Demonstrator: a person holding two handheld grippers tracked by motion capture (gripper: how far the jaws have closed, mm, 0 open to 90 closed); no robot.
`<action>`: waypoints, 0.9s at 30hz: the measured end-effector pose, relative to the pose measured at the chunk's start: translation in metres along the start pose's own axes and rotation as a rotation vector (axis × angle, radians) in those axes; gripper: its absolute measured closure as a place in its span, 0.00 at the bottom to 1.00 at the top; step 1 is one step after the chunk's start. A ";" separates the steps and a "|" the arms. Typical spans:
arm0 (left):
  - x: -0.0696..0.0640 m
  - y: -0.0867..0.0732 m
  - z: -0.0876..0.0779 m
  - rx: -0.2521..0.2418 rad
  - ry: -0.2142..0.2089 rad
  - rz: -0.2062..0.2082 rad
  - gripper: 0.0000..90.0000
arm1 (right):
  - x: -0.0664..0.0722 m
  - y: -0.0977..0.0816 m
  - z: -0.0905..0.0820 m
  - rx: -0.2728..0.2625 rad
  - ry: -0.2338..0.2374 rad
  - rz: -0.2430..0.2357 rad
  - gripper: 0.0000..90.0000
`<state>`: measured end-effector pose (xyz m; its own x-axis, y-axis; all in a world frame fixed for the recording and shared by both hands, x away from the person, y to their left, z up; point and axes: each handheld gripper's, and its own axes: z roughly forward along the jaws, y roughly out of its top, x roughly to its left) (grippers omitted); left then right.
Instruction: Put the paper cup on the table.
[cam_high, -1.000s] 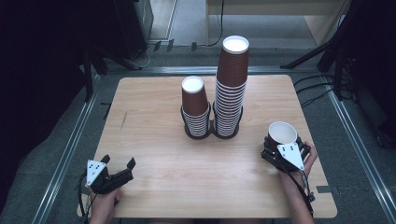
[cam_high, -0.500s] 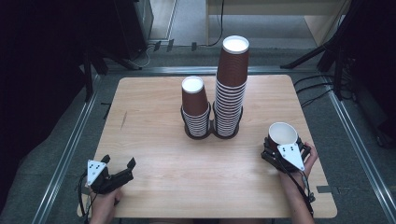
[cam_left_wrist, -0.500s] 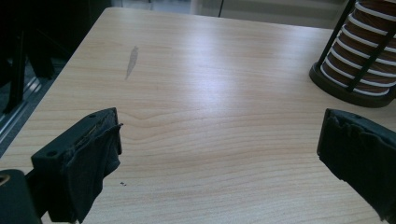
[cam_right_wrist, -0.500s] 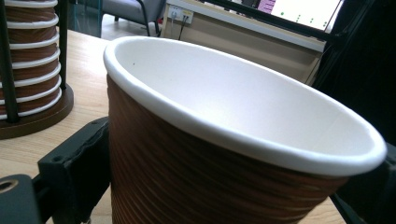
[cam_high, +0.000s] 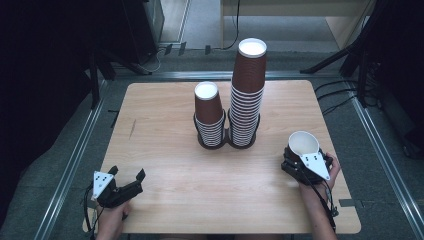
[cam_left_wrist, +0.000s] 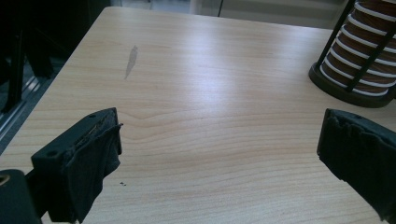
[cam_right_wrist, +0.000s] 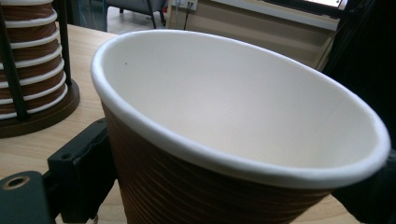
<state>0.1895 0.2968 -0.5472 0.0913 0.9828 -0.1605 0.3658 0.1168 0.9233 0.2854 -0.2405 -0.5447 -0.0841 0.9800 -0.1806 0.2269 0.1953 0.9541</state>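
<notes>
Two stacks of upside-down brown paper cups stand in a black double holder (cam_high: 227, 144) mid-table: a short stack (cam_high: 210, 112) on the left and a tall stack (cam_high: 247, 92) on the right. My right gripper (cam_high: 298, 161) is at the table's right side, shut on a single brown cup (cam_high: 303, 146) held upright, its white inside (cam_right_wrist: 233, 102) facing up. Near the front left corner my left gripper (cam_high: 126, 181) rests open and holds nothing; its two black jaws stand wide apart over bare wood in the left gripper view, with the holder's base (cam_left_wrist: 350, 86) at the upper right.
The light wooden table (cam_high: 165, 150) has a small grey smudge (cam_left_wrist: 130, 60) on its left part. Metal rails (cam_high: 75, 160) run along both sides on the grey floor. Dark stands and cables (cam_high: 345, 90) lie beyond the table's far and right edges.
</notes>
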 end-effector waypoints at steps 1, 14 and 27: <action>0.000 0.000 0.000 0.000 -0.001 0.000 0.00 | 0.000 0.000 0.000 0.002 0.003 0.008 0.08; 0.000 0.000 0.000 0.001 -0.002 -0.002 0.00 | -0.003 0.004 -0.002 0.028 0.072 0.044 0.01; 0.000 0.000 0.000 0.004 -0.005 0.003 0.00 | -0.008 0.001 -0.002 0.048 0.145 0.106 0.00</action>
<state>0.1895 0.2966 -0.5474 0.0964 0.9825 -0.1597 0.3693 0.1137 0.9223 0.2846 -0.2487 -0.5421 -0.1951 0.9800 -0.0401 0.2877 0.0962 0.9529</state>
